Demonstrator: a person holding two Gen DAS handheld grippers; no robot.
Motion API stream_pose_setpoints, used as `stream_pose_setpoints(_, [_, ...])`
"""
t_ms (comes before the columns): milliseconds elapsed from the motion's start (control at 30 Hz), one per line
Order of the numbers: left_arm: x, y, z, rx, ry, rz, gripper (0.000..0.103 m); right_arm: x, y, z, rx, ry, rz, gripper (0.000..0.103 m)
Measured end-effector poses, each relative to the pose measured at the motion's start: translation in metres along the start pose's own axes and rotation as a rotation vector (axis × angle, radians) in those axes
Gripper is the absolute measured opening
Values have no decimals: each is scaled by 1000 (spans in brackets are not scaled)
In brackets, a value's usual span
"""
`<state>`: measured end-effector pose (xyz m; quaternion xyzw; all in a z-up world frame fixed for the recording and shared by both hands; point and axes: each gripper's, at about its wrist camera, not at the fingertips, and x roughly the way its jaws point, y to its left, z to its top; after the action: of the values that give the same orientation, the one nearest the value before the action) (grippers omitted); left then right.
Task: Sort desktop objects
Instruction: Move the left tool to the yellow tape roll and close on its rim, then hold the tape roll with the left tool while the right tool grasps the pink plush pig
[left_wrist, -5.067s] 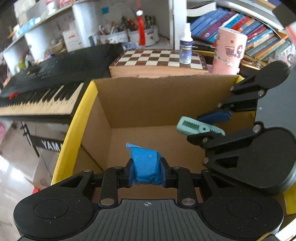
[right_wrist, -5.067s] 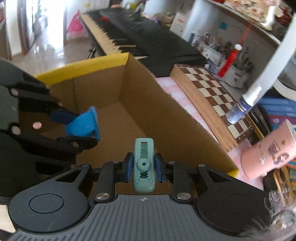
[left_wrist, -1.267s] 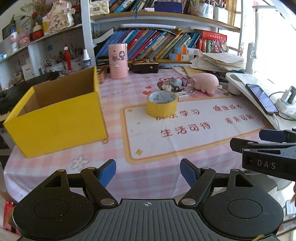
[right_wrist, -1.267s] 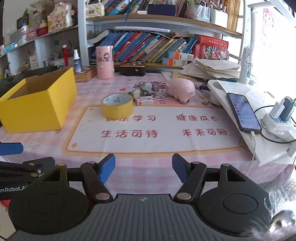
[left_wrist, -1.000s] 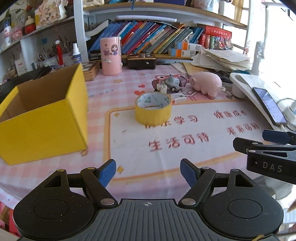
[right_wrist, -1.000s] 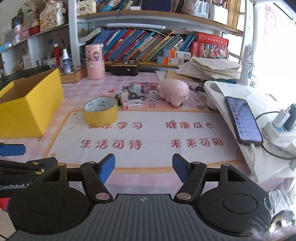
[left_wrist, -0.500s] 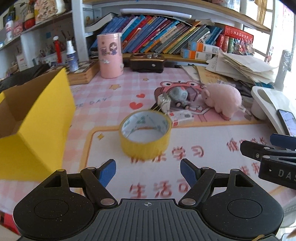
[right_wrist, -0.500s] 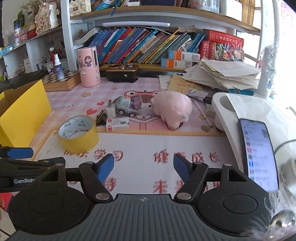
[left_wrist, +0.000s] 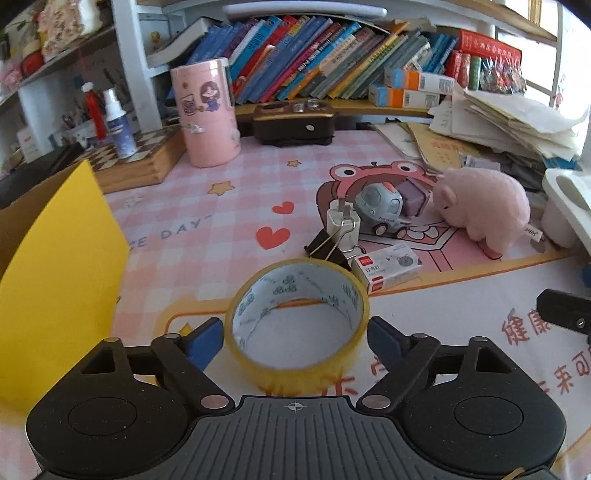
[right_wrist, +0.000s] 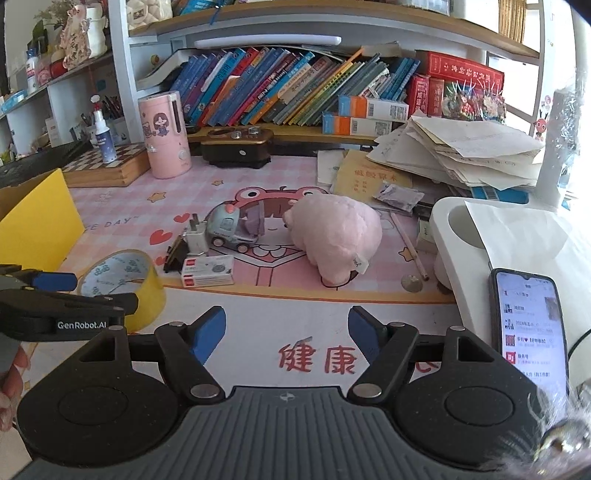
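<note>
Here, in the lower middle of the left wrist view, the left gripper (left_wrist: 295, 341) had its jaws opening wide around the yellow tape roll (left_wrist: 297, 321), one blue pad on each side of it, neither pad visibly pressing on the roll, which lay flat on the desk mat (left_wrist: 443, 295). Just above it in the frame sat a black binder clip (left_wrist: 327, 245), a white plug (left_wrist: 343, 225), a small white box (left_wrist: 386, 266), a toy car (left_wrist: 382, 210) and, toward the right, a pink plush pig (left_wrist: 484, 206). The yellow box (left_wrist: 62, 266) filled the left edge. In the right wrist view the right gripper (right_wrist: 288, 332) hovered at the bottom centre, its jaws spread with nothing between them but bare mat. A phone (right_wrist: 530, 325) lay at the right edge of that frame.
</note>
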<state>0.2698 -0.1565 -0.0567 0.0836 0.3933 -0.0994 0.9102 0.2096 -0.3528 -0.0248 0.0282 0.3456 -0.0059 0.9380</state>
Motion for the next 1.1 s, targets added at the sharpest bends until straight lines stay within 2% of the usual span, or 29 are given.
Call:
stream_pose_setpoints(333, [33, -6, 10, 18, 42, 17, 92, 25, -12, 8, 15, 29, 6, 72])
stream_pose_setpoints(400, [36, -5, 10, 1, 49, 18, 92, 30, -14, 10, 13, 34, 2, 75])
stream_pose_setpoints(533, [38, 0, 7, -62, 70, 7, 90, 43, -17, 19, 17, 28, -10, 87])
stream_pose_setpoints(700, [30, 3, 3, -108, 76, 12, 90, 62, -19, 31, -10, 4, -63, 93])
stream_pose_setpoints(967, [-8, 11, 5, -194, 8, -36, 90, 113, -23, 48, -73, -1, -125, 96])
stream_pose_setpoints(1100, [-25, 14, 3, -200, -18, -47, 90, 133, -22, 51, -123, -1, -142, 96])
